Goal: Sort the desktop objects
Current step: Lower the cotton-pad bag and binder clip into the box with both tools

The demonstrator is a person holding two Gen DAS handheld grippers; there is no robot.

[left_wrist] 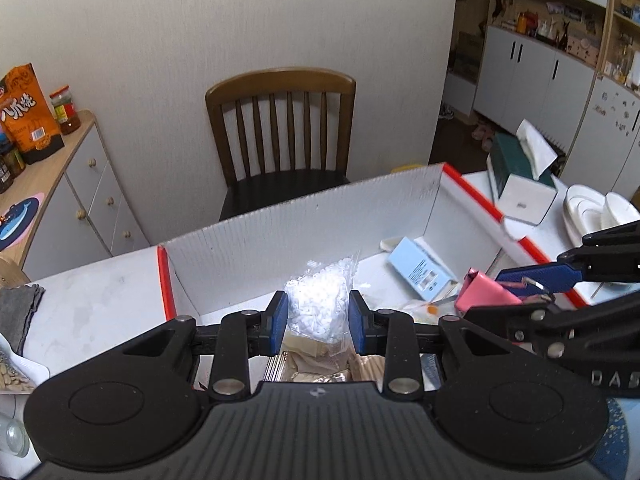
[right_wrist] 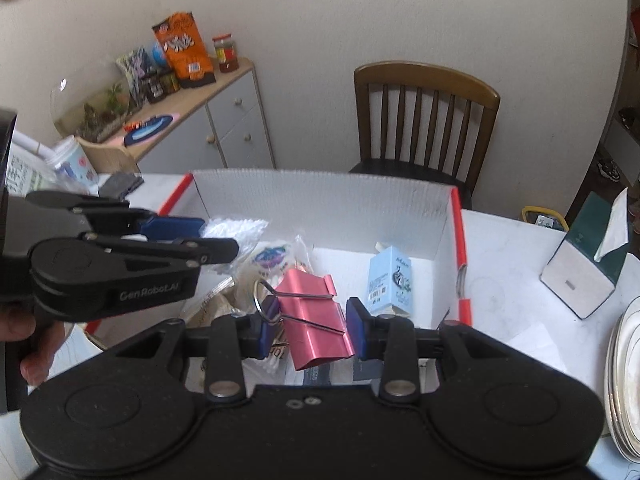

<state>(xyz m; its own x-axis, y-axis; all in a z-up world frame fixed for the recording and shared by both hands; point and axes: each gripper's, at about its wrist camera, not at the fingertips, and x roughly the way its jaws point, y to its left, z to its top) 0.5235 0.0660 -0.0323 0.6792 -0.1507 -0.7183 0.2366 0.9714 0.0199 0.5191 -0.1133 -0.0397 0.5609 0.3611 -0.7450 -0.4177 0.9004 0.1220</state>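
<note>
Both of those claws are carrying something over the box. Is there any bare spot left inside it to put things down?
Yes. The box has bare white floor along its back wall, between the blue carton and the packets. The near left part is crowded with packets. Outside, the tabletop lies bare between the box's red edge and the tissue box.

The right gripper clamps a pink binder clip between its blue pads, above a white box with red edges; the left gripper, at the left, grips a clear bag of small white pieces over the same box; a pale blue carton lies inside at the right; a wooden chair stands beyond; plates are stacked at the near right.
</note>
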